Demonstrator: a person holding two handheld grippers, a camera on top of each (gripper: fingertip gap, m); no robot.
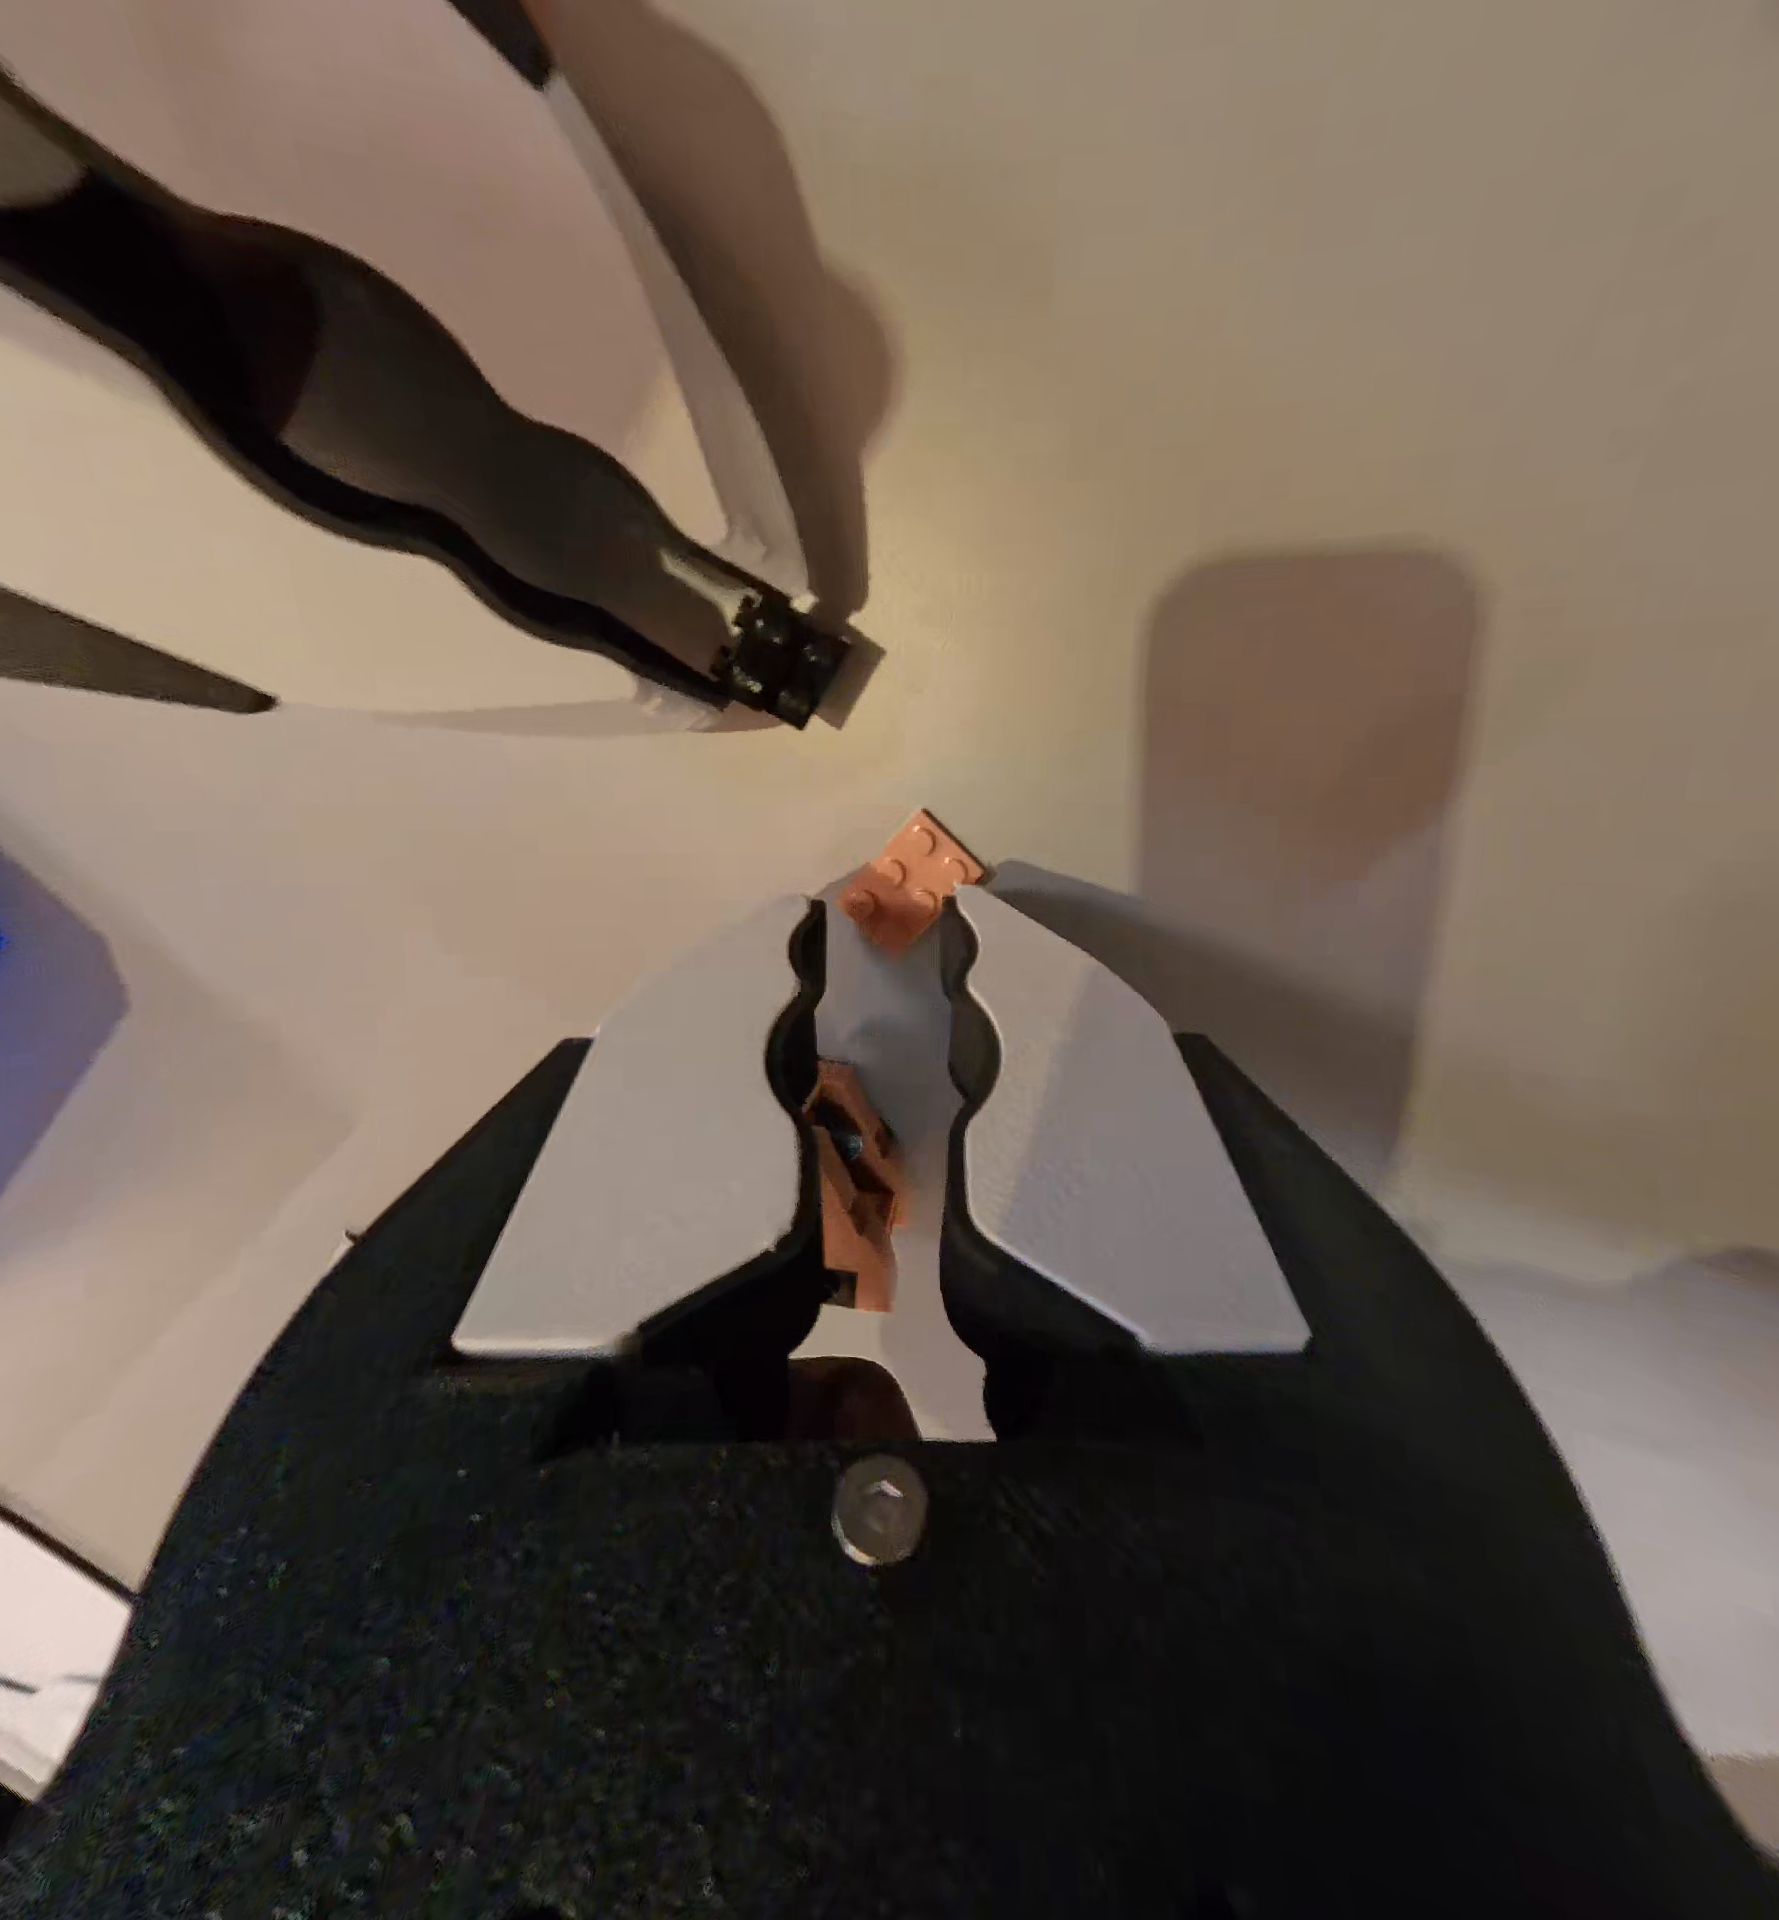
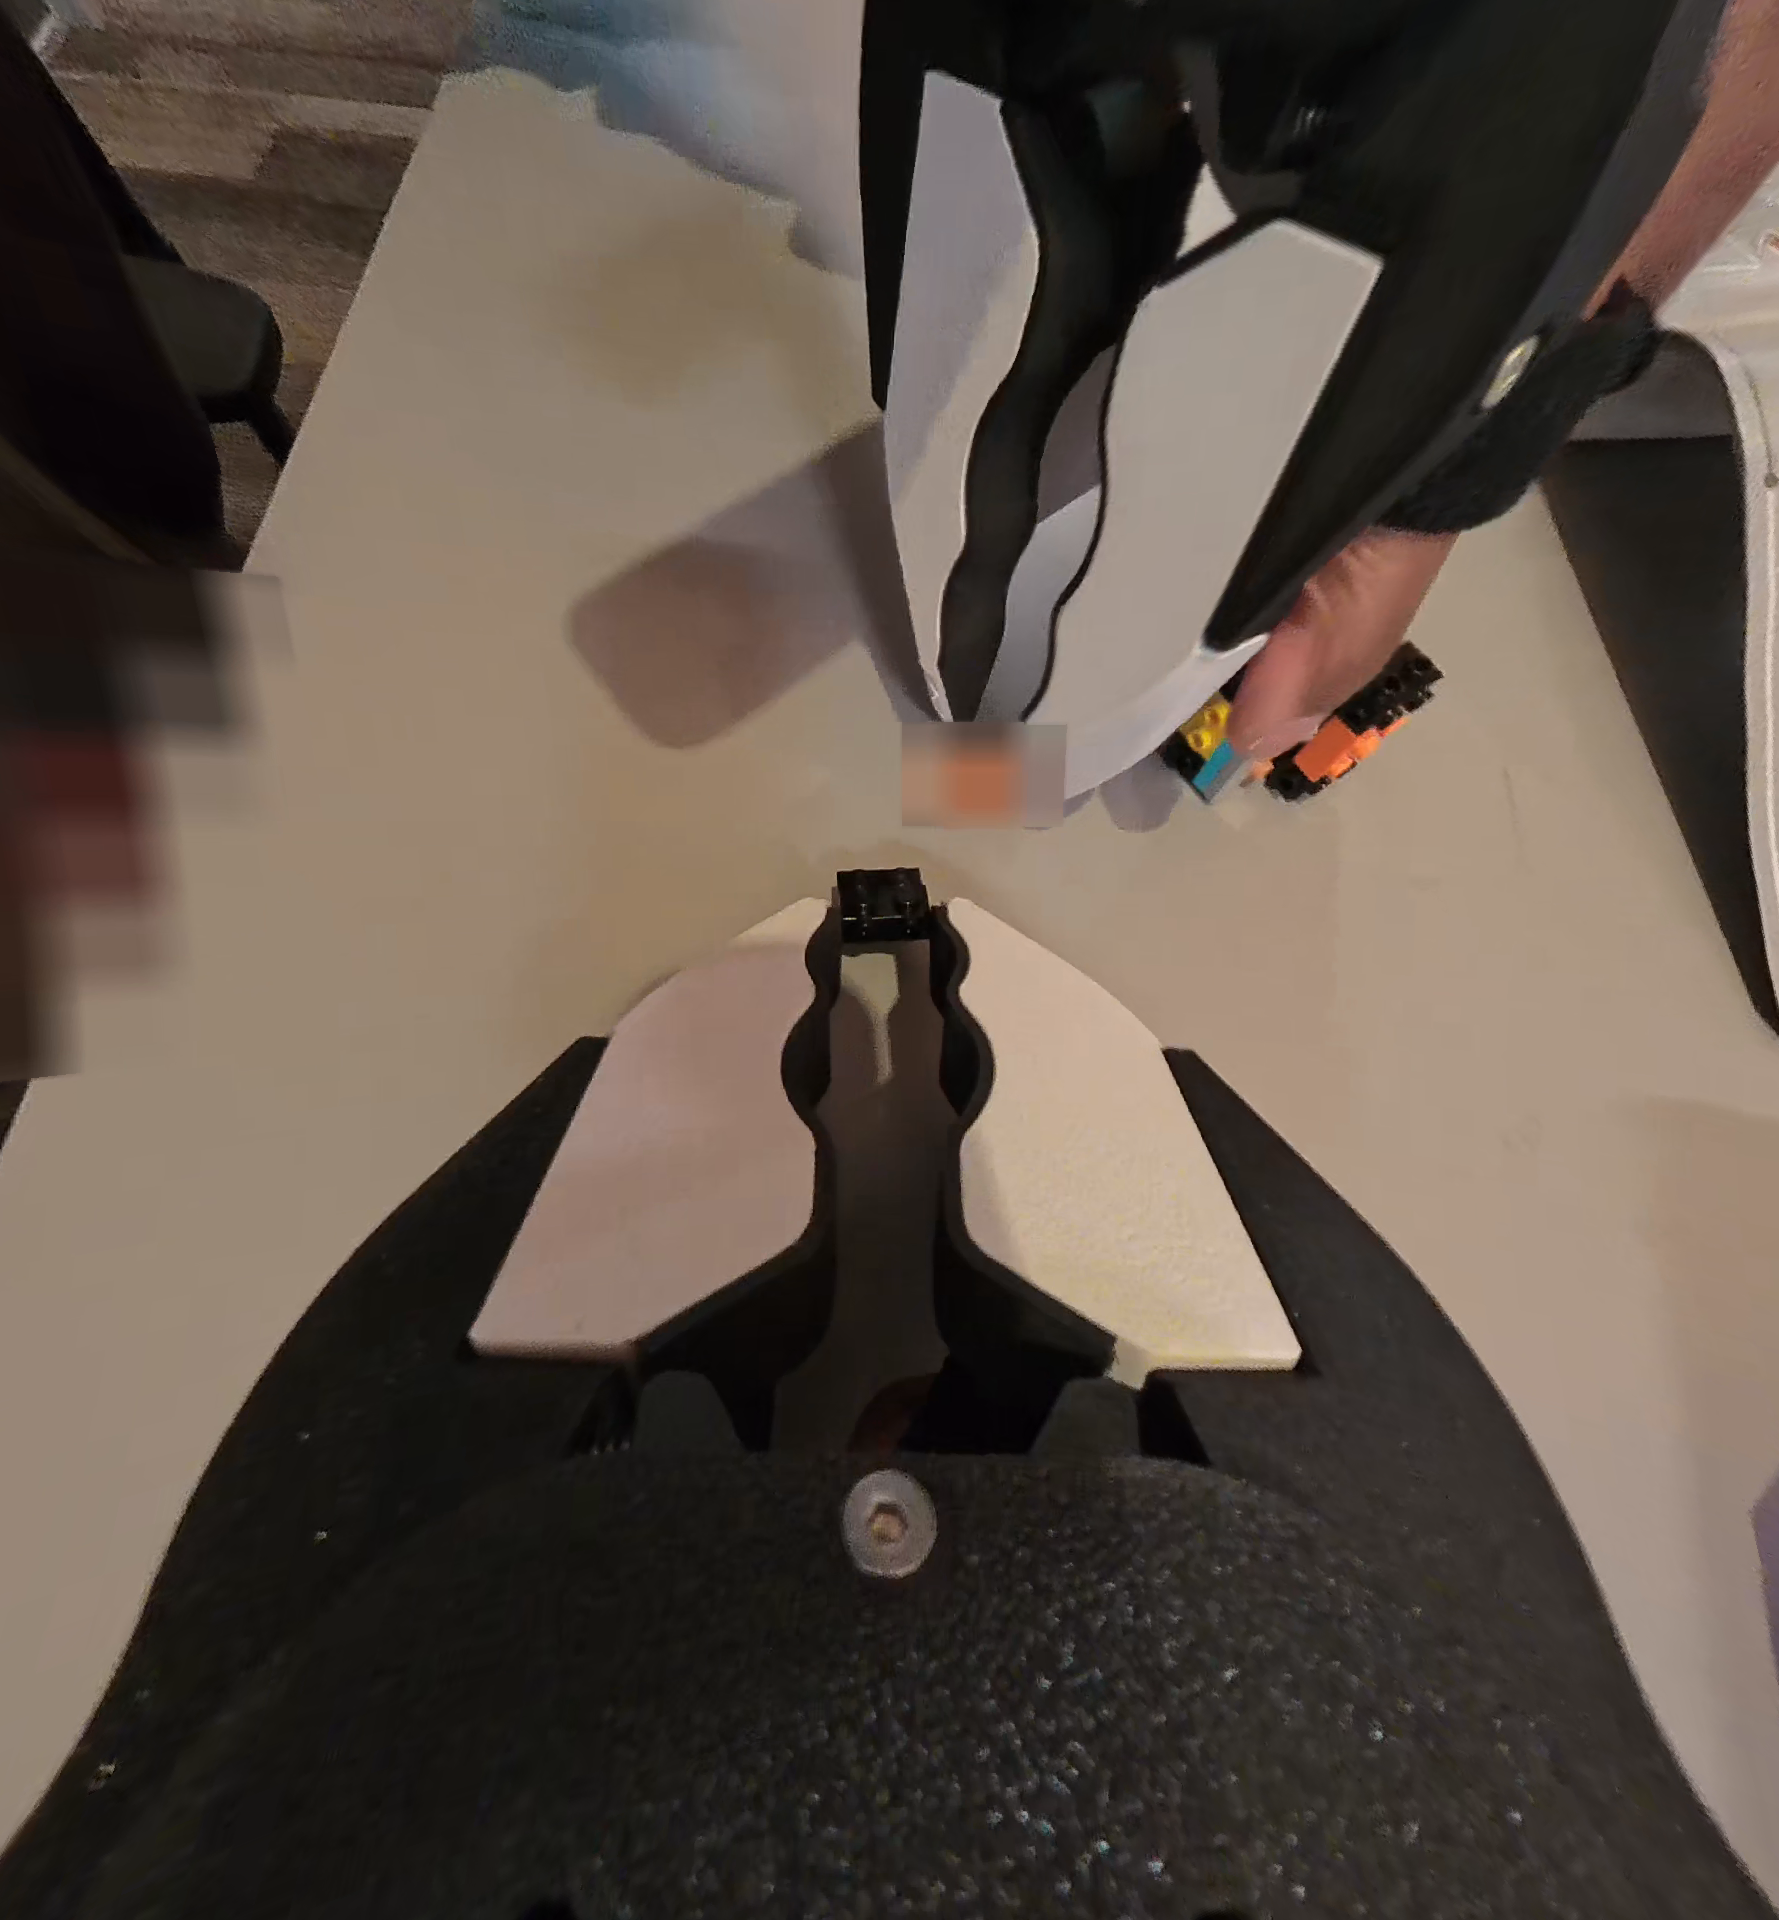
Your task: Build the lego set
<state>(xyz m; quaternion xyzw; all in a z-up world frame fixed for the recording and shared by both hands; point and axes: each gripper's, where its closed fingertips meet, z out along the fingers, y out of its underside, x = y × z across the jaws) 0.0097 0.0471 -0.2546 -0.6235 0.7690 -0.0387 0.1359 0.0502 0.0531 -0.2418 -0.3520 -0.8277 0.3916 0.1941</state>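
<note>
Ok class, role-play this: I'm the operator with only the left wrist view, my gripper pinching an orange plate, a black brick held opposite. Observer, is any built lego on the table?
Observer: Yes. The right wrist view shows a small lego assembly of yellow, teal, orange and black bricks on the white table, beside the left gripper.
Operator: Is anything touching it?
Observer: The hand on that gripper has a finger reaching down in front of it. I cannot tell whether they touch.
Operator: What else is around?
Observer: A dark chair stands beside the table's edge.
</note>
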